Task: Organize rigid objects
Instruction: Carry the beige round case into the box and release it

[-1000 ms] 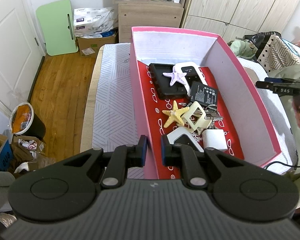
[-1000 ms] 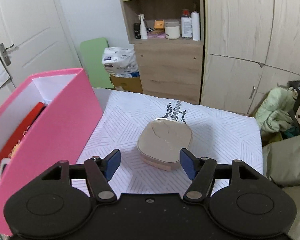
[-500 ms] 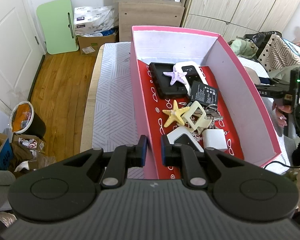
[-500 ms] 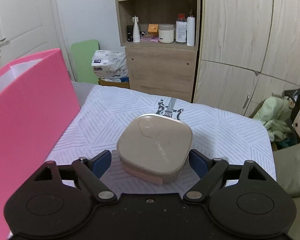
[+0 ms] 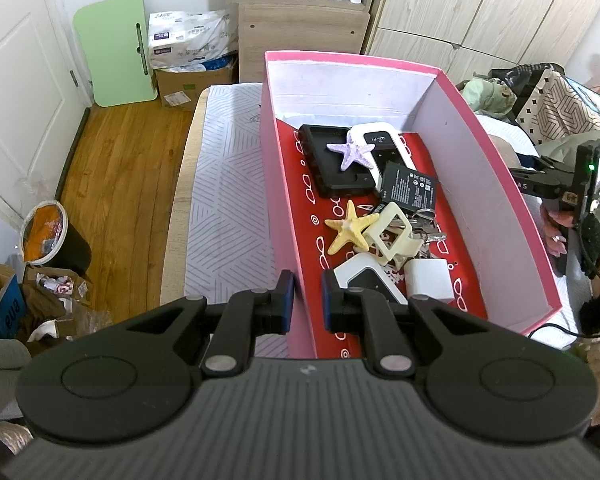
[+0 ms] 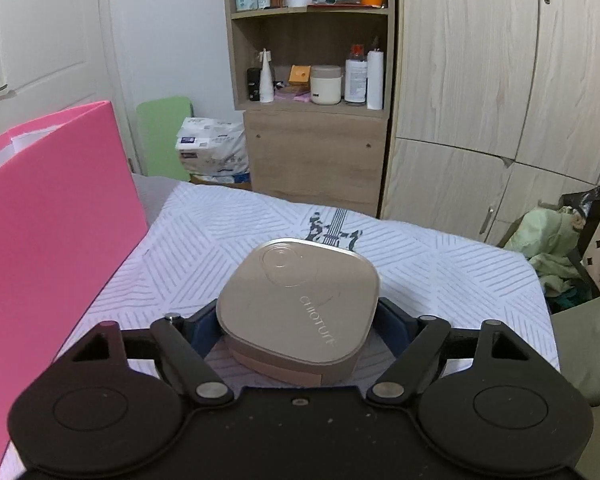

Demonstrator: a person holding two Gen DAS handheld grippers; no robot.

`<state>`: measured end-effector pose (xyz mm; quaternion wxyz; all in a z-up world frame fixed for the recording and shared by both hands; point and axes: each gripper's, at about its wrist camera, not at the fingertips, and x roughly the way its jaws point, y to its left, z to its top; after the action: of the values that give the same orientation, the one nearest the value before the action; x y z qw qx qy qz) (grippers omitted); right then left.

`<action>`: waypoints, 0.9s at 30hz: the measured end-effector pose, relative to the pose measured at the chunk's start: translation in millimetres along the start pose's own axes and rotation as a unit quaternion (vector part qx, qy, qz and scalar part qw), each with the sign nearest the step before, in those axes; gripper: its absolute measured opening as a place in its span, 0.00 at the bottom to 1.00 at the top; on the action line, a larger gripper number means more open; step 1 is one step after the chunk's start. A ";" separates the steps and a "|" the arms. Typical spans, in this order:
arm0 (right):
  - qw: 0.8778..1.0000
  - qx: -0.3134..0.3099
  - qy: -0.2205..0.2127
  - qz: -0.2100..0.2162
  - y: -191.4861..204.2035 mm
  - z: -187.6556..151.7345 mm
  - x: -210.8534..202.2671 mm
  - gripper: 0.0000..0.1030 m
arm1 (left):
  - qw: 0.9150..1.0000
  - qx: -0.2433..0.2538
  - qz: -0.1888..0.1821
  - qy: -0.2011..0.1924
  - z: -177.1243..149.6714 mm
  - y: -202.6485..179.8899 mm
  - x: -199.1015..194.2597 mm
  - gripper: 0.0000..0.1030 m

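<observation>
Jaws of right gripper [image 6: 298, 322] have just closed in slightly, straddling beige case [image 6: 298, 304], centre frame; contact unclear. Left gripper [image 5: 307, 300] pinches pink box [image 5: 278, 184] wall. Grasp looks next.

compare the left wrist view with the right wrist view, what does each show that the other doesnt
Only the left wrist view: the inside of the pink box, holding two starfish, a battery and keys, with the left gripper shut on its near wall.

Only the right wrist view: a beige case on the bedspread, sitting between the pads of the right gripper, whose jaws have just been closing.

Both: the pink box, the striped bedspread, the shelf and wardrobe.
</observation>
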<state>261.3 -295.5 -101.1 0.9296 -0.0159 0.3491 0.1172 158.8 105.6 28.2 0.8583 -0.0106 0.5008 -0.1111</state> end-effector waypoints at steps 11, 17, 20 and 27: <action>0.999 -0.005 -0.037 0.020 18.2 3.5 -52.9 0.80 | 1.000 -0.004 0.004 0.001 0.1 -0.7 -0.1 0.12; 0.996 -0.014 -0.069 0.058 45.8 13.5 -104.9 0.80 | 1.000 -0.003 0.005 0.002 0.1 -1.3 -0.3 0.12; 0.992 -0.049 -0.099 0.054 71.8 17.0 -135.6 0.80 | 1.000 0.000 0.006 0.001 0.1 -1.1 -0.9 0.12; 0.976 -0.115 -0.131 0.130 117.3 25.0 -184.8 0.80 | 1.000 0.000 0.006 -0.001 0.1 -1.0 -2.1 0.12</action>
<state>115.8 -216.9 44.6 0.9360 -0.0612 0.2077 0.2776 157.6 105.0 30.2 0.8593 -0.0081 0.5003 -0.1061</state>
